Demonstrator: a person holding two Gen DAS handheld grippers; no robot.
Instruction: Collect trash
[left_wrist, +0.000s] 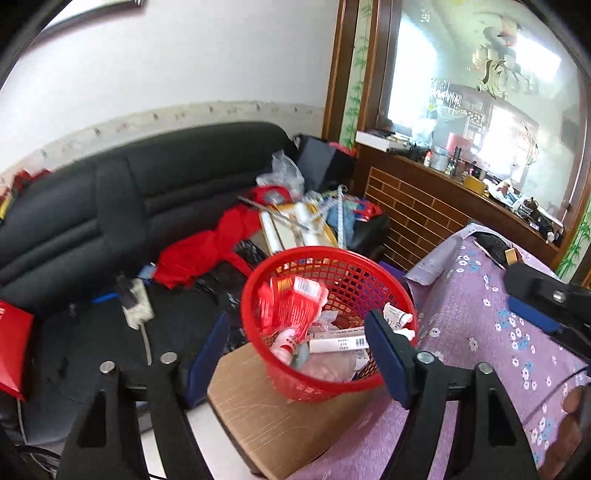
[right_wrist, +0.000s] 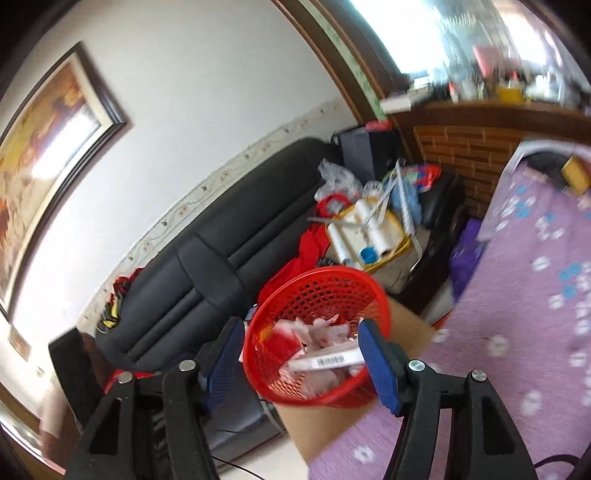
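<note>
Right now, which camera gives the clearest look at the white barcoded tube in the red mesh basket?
Left wrist view: the white barcoded tube lies sharp inside the red mesh basket. In the right wrist view, the tube is motion-blurred and partly behind a blue finger pad.

The basket (left_wrist: 328, 325) sits on a wooden stool (left_wrist: 280, 424), with wrappers (left_wrist: 291, 306) and a tube (left_wrist: 338, 345) inside. The sofa (left_wrist: 129, 206) lies at ten o'clock behind it, the clothed table (left_wrist: 491, 332) at three o'clock.
</note>
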